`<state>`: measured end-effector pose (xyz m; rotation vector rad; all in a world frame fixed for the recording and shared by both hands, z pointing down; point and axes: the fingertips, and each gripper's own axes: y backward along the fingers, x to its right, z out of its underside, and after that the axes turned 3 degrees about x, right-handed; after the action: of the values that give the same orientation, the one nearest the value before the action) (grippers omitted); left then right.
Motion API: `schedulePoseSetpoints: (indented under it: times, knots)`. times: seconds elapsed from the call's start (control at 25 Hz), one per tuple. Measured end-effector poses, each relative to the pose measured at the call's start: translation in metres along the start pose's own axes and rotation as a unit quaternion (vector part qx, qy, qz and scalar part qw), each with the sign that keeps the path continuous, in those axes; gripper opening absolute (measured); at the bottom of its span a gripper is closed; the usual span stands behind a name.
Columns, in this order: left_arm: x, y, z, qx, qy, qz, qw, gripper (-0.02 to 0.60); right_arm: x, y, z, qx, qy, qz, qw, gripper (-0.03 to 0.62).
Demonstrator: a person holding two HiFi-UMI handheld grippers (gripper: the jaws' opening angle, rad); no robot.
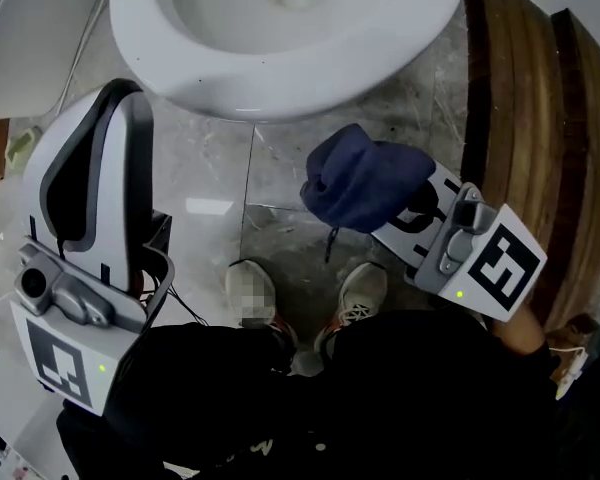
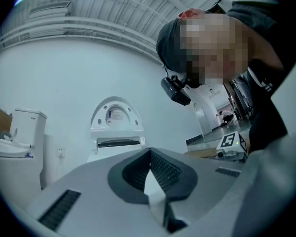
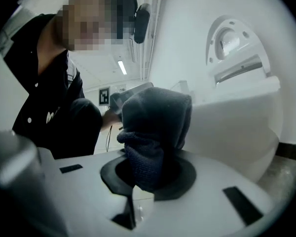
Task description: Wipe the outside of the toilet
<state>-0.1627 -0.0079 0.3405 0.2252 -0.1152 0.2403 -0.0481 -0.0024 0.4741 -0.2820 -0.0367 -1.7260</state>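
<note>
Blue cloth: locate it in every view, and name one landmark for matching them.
Head view: the blue cloth sits right of centre, bunched just below the toilet bowl.
Left gripper view: not in it.
Right gripper view: centre, clamped in the right gripper.
Shared landmark: the white toilet, at the top in the head view, centre-left in the left gripper view, right in the right gripper view.

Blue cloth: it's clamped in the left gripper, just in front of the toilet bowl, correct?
No. The blue cloth is clamped in the right gripper, as the right gripper view shows; the left gripper is shut on nothing. It is just in front of the toilet bowl.
</note>
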Motion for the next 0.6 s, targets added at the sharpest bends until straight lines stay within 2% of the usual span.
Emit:
schedulePoseSetpoints:
  times: [0.28, 0.6]
  knots:
    - [-0.002, -0.009, -0.015, 0.014, -0.014, -0.019, 0.9996, 0.011, 0.006, 0.029, -0.072, 0.076, 0.006, 0.01, 0.997, 0.041]
    - [-0.014, -0.016, -0.021, 0.017, -0.027, -0.04, 0.9987, 0.011, 0.033, 0.042, -0.119, 0.126, 0.029, 0.089, 0.988, 0.041]
